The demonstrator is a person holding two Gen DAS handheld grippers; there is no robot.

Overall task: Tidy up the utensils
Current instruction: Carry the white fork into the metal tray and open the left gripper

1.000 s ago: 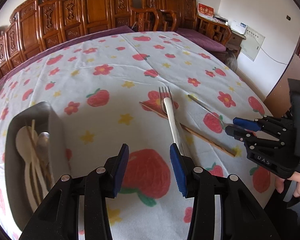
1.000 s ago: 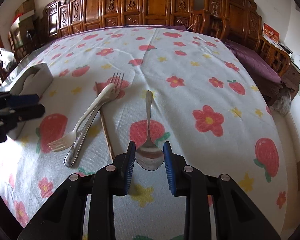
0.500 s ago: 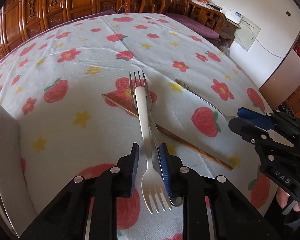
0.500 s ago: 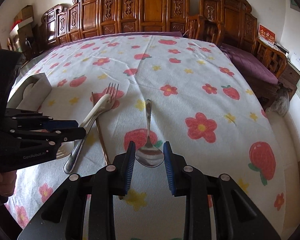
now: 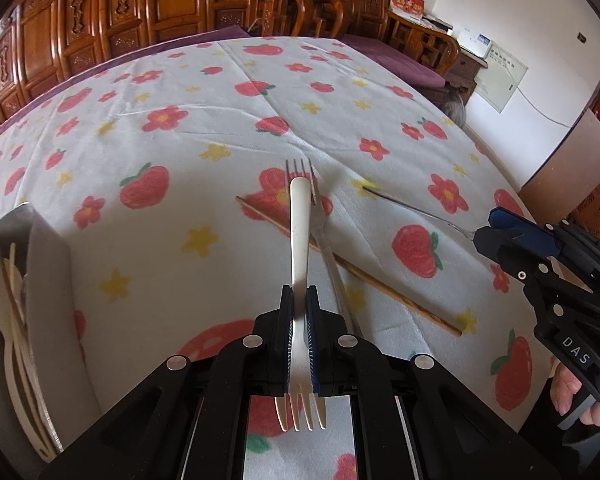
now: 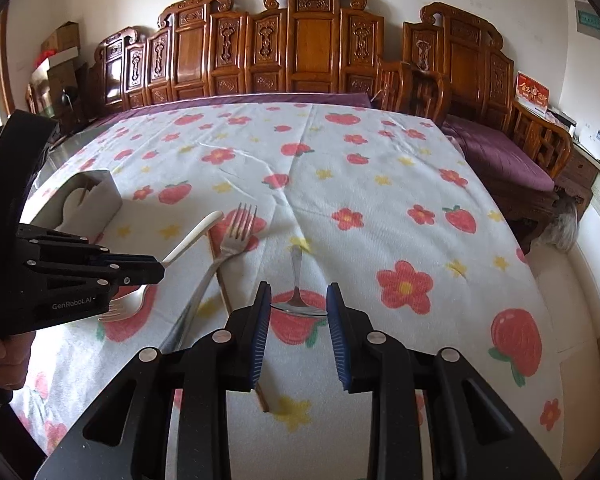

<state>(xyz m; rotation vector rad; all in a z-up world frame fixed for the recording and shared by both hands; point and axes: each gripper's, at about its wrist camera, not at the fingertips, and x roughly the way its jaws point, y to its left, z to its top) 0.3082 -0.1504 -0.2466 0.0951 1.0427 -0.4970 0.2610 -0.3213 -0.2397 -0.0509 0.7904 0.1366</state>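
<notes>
At the centre of the left wrist view, the left gripper (image 5: 299,332) pinches a white fork (image 5: 300,264) by its neck, the pads pressed together on it, tines toward the lower edge of the frame and handle pointing up the frame over a flowered tablecloth (image 5: 204,152). Just right of it a metal fork (image 5: 320,216) lies across a wooden chopstick (image 5: 380,284) that runs from mid-frame toward the lower right. At the right edge, the right gripper (image 5: 488,232) holds the bowl end of a metal spoon (image 5: 416,210), its handle reaching toward the centre. A metal tray (image 5: 40,272) at the lower left holds pale spoons and chopsticks. In the right wrist view, the right gripper's (image 6: 298,328) pads stand partly apart with the spoon's (image 6: 296,280) bowl clamped between their tips, at lower centre; the left gripper (image 6: 140,270) holds the white fork (image 6: 196,232) at mid-left, and the tray (image 6: 88,200) sits at upper left
</notes>
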